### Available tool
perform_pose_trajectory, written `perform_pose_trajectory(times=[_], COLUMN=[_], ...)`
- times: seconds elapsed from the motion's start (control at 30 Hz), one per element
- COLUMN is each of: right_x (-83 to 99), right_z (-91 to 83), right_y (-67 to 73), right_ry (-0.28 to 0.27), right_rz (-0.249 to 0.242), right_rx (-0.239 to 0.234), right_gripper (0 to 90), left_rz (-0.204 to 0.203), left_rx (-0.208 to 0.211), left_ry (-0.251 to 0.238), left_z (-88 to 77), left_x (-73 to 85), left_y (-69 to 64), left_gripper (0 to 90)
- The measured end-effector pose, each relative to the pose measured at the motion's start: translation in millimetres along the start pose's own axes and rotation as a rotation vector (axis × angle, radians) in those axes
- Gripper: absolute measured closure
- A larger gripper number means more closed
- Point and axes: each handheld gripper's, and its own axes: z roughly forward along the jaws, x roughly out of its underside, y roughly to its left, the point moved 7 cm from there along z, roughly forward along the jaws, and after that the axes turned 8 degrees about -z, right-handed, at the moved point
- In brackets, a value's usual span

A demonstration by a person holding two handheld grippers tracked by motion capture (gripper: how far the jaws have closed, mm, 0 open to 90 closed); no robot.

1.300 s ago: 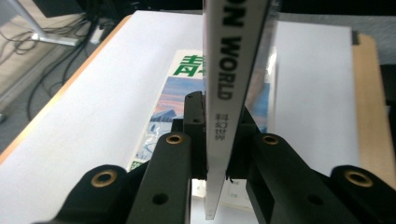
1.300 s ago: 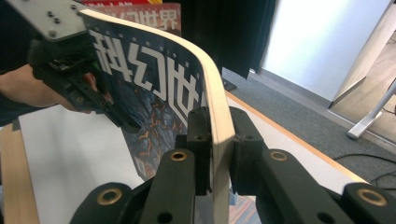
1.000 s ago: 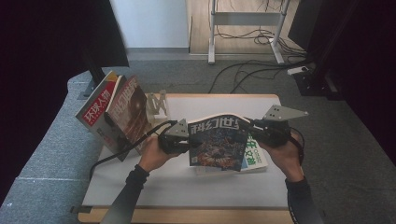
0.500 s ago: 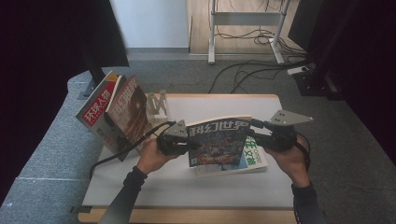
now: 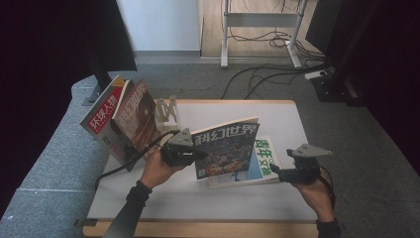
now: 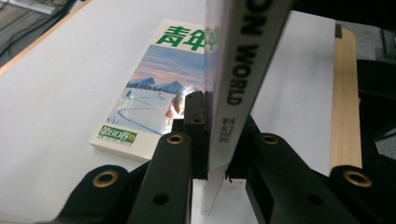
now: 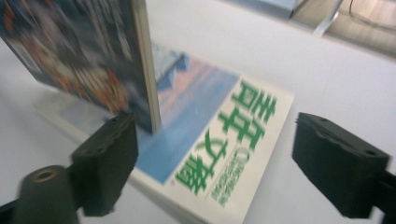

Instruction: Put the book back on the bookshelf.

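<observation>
My left gripper (image 5: 190,154) clamps the dark magazine (image 5: 227,148) by its spine, upright over the green-titled one (image 5: 265,161) lying flat mid-table; right gripper (image 5: 277,173), jaws just opened and empty, sits beside it; racking at the far-left stand (image 5: 166,111) remains.

Held magazine (image 5: 225,151): dark blue busy cover art, white title characters. Flat magazine (image 7: 219,140): green characters, blue-pink snowy landscape. Desk (image 5: 277,119): white top, wood edge. Leaning magazine (image 5: 101,114): red title band.
</observation>
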Motion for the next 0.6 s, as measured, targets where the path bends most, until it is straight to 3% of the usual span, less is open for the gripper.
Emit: perform_pose_trajectory(times=[0.1, 0.27, 0.4, 0.6], right_x=[21.0, 53.1, 74.2, 92.4], right_z=[8.5, 17.2, 20.2, 25.9], right_y=[2.1, 0.6, -1.0, -1.3], right_ry=[0.038, 0.091, 0.144, 0.171], right_rz=[0.021, 0.045, 0.047, 0.071], right_rx=[-0.018, 0.01, 0.025, 0.029], right_gripper=[9.2, 0.0, 0.0, 0.0], left_rz=[-0.026, -0.063, -0.09, -0.132], left_rx=[-0.014, -0.044, -0.069, -0.116], left_ry=[-0.02, -0.04, -0.051, -0.073], left_z=[-2.8, -12.9, -23.1, -42.9], left_x=[2.4, 8.3, 13.3, 21.1], left_y=[1.1, 6.4, 10.7, 14.6], left_gripper=[82.5, 82.7, 82.7, 82.8])
